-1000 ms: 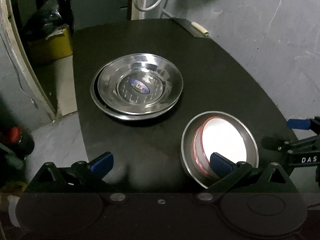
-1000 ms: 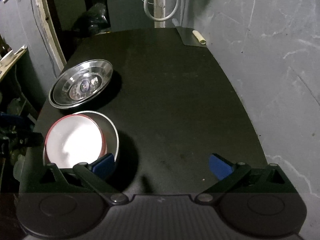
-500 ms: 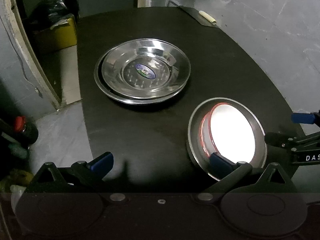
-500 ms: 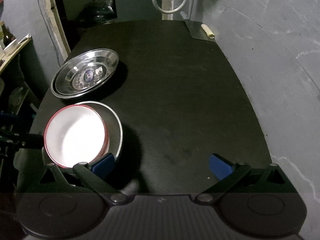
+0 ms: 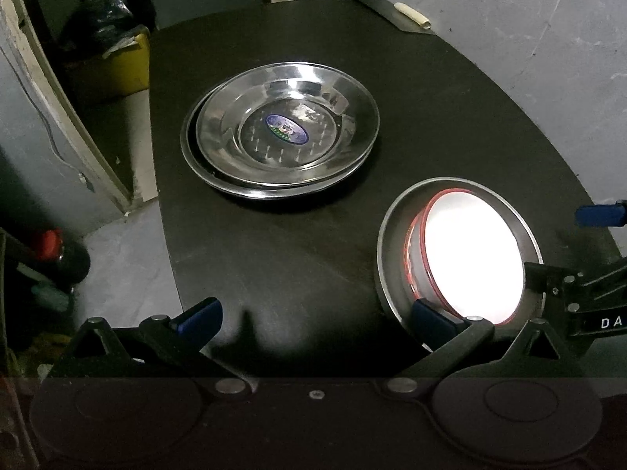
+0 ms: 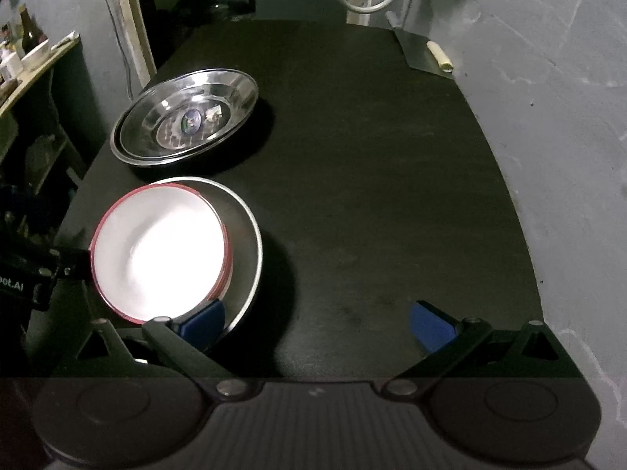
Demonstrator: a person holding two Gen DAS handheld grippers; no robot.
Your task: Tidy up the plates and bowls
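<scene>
Two stacked steel plates (image 5: 286, 133) (image 6: 184, 121) lie on the black table (image 5: 450, 117) (image 6: 372, 176), a blue sticker on the top one. Nearer to me a white bowl with a red rim (image 5: 470, 258) (image 6: 160, 246) sits tilted inside a steel bowl (image 5: 392, 250) (image 6: 247, 235). My left gripper (image 5: 313, 319) is open above the table's near edge, its right finger overlapping the bowls' rim in view. My right gripper (image 6: 317, 321) is open too, its left finger beside the bowls. Neither holds anything.
A metal scraper with a pale handle (image 5: 411, 15) (image 6: 439, 55) lies at the table's far right corner. A yellow bin (image 5: 113, 66) stands left of the table, a grey wall (image 6: 548, 78) runs along the right. A shelf with bottles (image 6: 23, 55) is at far left.
Both grippers have drawn back and risen a little, so plates and bowls sit slightly further off in both views. The dishes have not moved. Both grippers stayed open.
</scene>
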